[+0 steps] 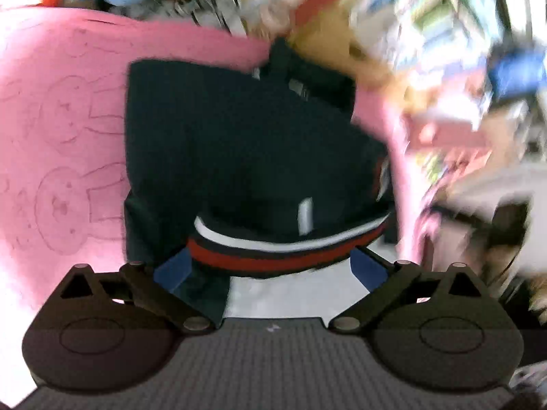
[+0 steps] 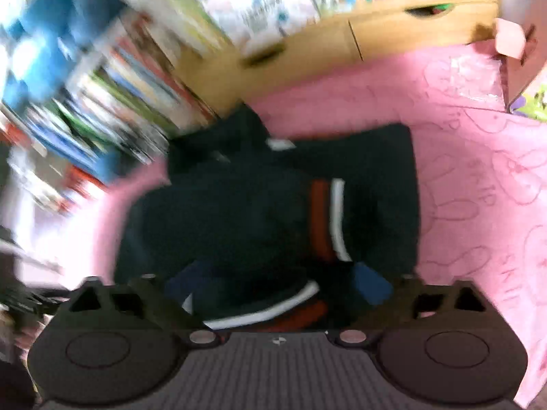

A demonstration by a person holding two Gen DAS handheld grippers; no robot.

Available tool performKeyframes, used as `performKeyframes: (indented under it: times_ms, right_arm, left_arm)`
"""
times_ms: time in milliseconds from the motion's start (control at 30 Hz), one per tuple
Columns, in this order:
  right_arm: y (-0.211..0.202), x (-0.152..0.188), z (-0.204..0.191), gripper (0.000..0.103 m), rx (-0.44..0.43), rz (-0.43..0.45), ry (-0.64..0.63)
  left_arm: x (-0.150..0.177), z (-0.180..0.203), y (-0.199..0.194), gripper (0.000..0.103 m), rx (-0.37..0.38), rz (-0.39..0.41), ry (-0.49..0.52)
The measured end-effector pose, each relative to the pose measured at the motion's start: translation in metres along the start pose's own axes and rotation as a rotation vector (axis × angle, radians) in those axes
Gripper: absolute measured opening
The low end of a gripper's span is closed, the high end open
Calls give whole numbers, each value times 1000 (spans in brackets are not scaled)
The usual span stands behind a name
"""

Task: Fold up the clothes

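A dark navy garment point(image 1: 239, 157) with a red and white striped band point(image 1: 273, 249) lies partly folded on a pink sheet point(image 1: 61, 136) printed with rabbits. My left gripper point(image 1: 270, 266) is open, its blue pads either side of the striped band at the garment's near edge. In the right wrist view the same garment point(image 2: 256, 212) fills the middle, with stripes point(image 2: 328, 218) running up it. My right gripper point(image 2: 277, 283) is open right over the garment's near edge, where another striped band point(image 2: 273, 311) lies between the fingers. Both views are motion-blurred.
A wooden shelf unit point(image 2: 342, 41) with drawers and rows of books point(image 2: 136, 68) stands beyond the pink sheet point(image 2: 478, 171). A pink box point(image 2: 512, 54) sits at the far right. Cluttered shelves and a blue object point(image 1: 516, 71) lie right of the sheet.
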State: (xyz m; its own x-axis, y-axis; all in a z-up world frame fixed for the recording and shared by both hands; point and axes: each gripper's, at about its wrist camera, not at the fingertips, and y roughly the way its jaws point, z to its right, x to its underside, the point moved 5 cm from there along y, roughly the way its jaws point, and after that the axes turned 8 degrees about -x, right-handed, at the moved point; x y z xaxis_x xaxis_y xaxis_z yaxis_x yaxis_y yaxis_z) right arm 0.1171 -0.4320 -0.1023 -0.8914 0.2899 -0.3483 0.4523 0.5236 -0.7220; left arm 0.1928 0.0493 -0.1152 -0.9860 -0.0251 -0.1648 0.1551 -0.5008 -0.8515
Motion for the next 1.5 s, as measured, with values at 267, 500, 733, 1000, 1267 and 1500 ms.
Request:
performKeyframes:
  times_ms: [267, 500, 733, 1000, 1267, 1500]
  right_arm:
    - [19, 80, -37, 29, 315, -144, -571]
    - [86, 115, -56, 28, 308, -220, -732]
    - [77, 132, -63, 26, 306, -183, -735]
    - [43, 146, -68, 30, 307, -108, -693]
    - [57, 203, -107, 29, 241, -129, -782]
    - [35, 177, -16, 30, 506, -124, -573]
  left_arm:
    - [63, 47, 2, 101, -352, 233, 445]
    - [80, 40, 83, 93, -600, 171, 524]
    - [54, -24, 87, 103, -638, 190, 95]
    - [89, 32, 33, 91, -688, 314, 276]
    - [152, 85, 69, 91, -750, 244, 489]
    - [152, 12, 56, 96, -916, 216, 285]
